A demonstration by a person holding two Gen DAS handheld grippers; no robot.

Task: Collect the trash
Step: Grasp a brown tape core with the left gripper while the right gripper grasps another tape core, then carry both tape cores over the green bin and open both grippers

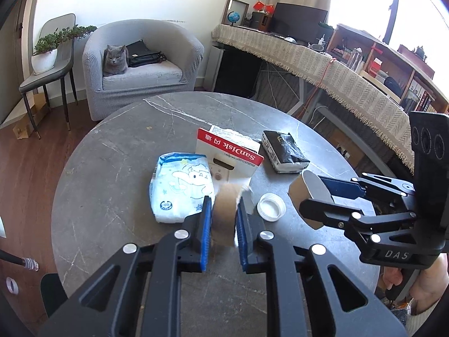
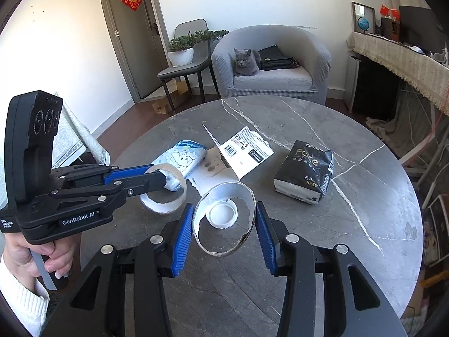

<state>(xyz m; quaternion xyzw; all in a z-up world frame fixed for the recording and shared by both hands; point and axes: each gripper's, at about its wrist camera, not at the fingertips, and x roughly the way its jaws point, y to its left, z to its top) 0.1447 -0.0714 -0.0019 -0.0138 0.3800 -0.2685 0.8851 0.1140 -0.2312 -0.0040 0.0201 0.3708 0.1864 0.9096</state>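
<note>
My left gripper (image 1: 223, 224) is shut on a squashed cardboard tape roll (image 1: 224, 213), held above the round marble table (image 1: 112, 168); the same roll shows in the right wrist view (image 2: 165, 191). My right gripper (image 2: 224, 226) is shut on a second, wider cardboard roll (image 2: 224, 219), also seen in the left wrist view (image 1: 308, 196). A white bottle cap (image 1: 271, 206) lies on the table below. A blue-white tissue pack (image 1: 182, 185), a torn SanDisk card package (image 1: 230, 154) and a black tissue pack (image 1: 284, 151) lie beyond.
A grey armchair (image 1: 140, 64) with a grey cat (image 1: 114, 59) and a black bag stands behind the table. A chair with a potted plant (image 1: 47, 50) is at the left. A cloth-covered desk (image 1: 322, 61) runs along the right.
</note>
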